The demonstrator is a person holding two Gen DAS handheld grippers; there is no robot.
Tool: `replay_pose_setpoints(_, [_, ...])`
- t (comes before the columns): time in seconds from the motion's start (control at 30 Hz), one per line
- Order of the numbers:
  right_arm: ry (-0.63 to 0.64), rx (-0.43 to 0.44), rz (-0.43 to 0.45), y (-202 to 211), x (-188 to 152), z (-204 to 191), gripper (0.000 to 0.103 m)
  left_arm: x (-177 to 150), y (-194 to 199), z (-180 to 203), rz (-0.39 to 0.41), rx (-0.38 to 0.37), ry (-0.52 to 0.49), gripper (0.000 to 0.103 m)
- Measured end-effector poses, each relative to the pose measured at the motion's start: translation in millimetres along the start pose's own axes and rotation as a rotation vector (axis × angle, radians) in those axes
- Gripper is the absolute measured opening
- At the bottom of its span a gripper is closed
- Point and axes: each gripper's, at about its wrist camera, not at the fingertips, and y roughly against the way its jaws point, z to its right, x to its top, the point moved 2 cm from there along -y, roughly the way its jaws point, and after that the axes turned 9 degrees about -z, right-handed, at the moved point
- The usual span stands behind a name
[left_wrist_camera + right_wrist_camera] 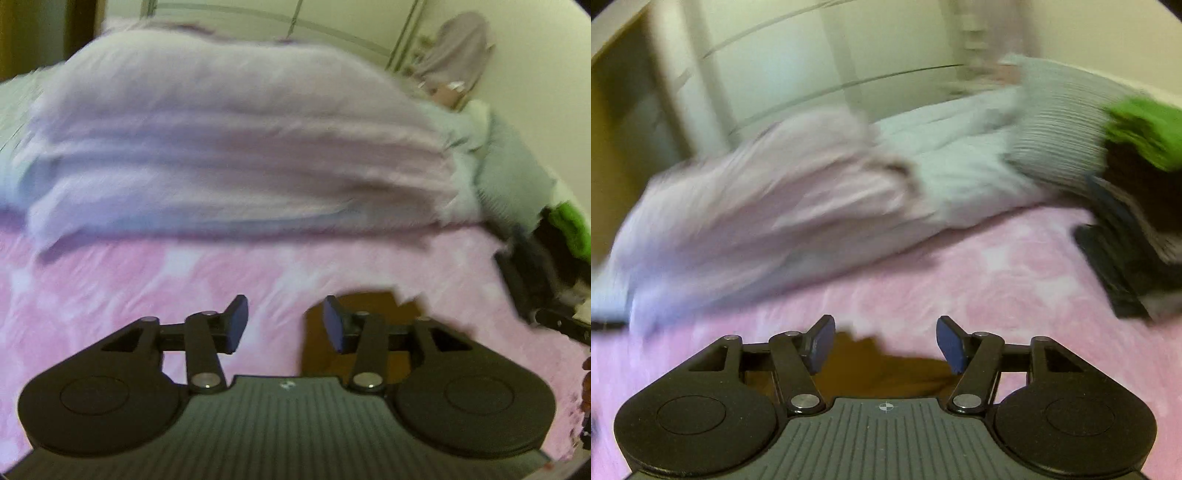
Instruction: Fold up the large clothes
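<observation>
A pale lilac garment [229, 140] lies in a bulky heap across the far part of a bed covered by a pink patterned sheet [147, 280]. The same garment [768, 206] fills the left half of the right wrist view. My left gripper [282, 323] hovers open over the near edge of the pink sheet, well short of the heap, nothing between its blue pads. My right gripper [884, 343] is open too, above the sheet's near edge [997, 280], empty. Both views are motion-blurred.
A light grey-blue bedding mass [953, 162] and a striped pillow [1060, 125] lie beyond the garment. Dark folded clothes [1126, 266] with a green item [1145, 125] sit at the right. Brown floor [879, 369] shows below the bed edge. A lilac garment hangs by the wall [461, 48].
</observation>
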Motion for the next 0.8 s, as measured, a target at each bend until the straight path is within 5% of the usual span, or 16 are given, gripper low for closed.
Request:
replay_pose_setpoints(0.2, [0.515,0.062,-0.168,-61.1,-103.2,-103.4,0.058,-94.2,-27.8,-55.9,-0.158,0.076,0.107,0.041])
replay_pose_setpoints(0.33, [0.733,0.086,-0.148,-97.0,-153.2,-151.6,0.058,-133.2,-34.1,-90.6,-0.191,0.122,0.184,0.041])
replay_pose_setpoints(0.47, [0.817,0.089,-0.097,-132.8,-168.0,-182.4,0.056,-141.6,-31.7,-110.9,-0.189,0.121,0.201,0.041])
replay_pose_setpoints(0.5, [0.836,0.076,-0.09,-139.8,-171.1,-186.1,0.035,-141.3,-32.3,-111.4,-0.189,0.121,0.192,0.041])
replay_pose_setpoints(0.53, [0.849,0.074,-0.101,-150.0,-172.2,-189.6,0.0,-140.1,-34.9,-108.8,-0.193,0.125,0.175,0.041])
replay_pose_setpoints(0.63, [0.694,0.105,-0.056,-130.7,-156.4,-182.1,0.0,-134.6,-34.6,-97.9,-0.186,0.134,0.09,0.041])
replay_pose_setpoints(0.8, [0.075,0.125,0.12,-39.8,-85.0,-77.1,0.0,-124.8,-29.8,-57.1,-0.158,0.11,-0.071,0.041])
